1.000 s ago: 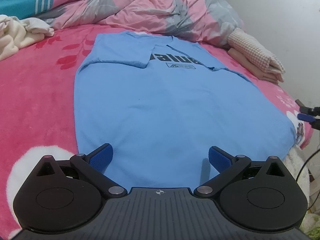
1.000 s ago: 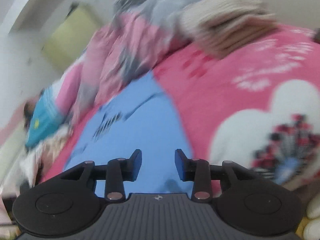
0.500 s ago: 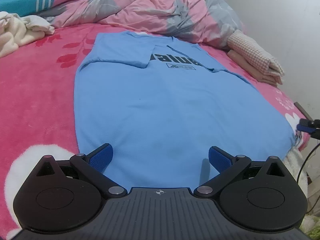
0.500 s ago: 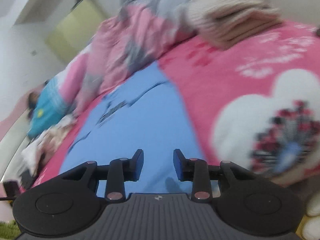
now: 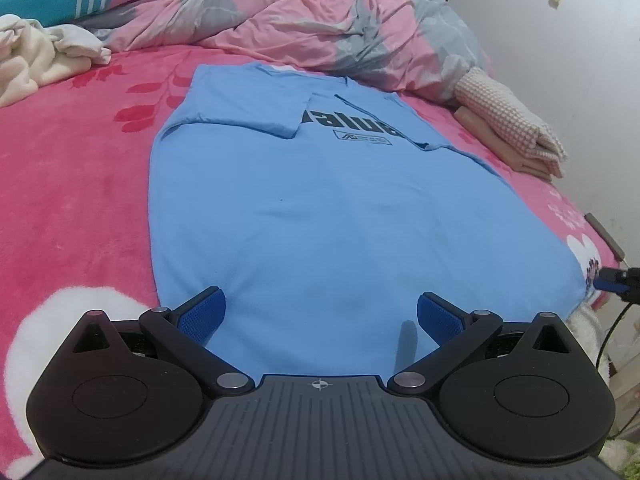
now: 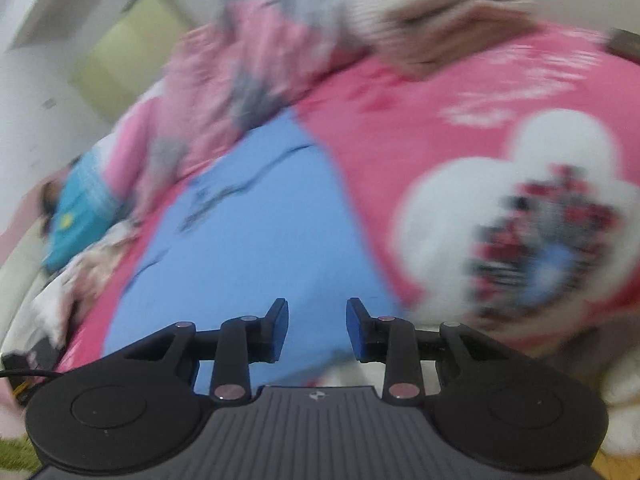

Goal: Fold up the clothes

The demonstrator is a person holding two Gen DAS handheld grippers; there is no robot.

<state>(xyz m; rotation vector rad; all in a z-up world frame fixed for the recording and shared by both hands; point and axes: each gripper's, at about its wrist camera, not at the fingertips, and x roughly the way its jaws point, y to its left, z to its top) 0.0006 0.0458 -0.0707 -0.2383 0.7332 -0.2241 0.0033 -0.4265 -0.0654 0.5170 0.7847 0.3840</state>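
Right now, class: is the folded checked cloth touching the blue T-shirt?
Apart. The left wrist view shows pink blanket between the checked cloth and the blue T-shirt.

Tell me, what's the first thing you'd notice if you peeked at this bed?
A big blue T-shirt lies spread flat in the middle of the pink blanket, with black letters near its far end and one sleeve already folded in. Behind it a pink and grey quilt is heaped up, and a folded checked cloth sits by the wall on the right. Close up, the left gripper holds its blue fingers wide open above the shirt's near edge.
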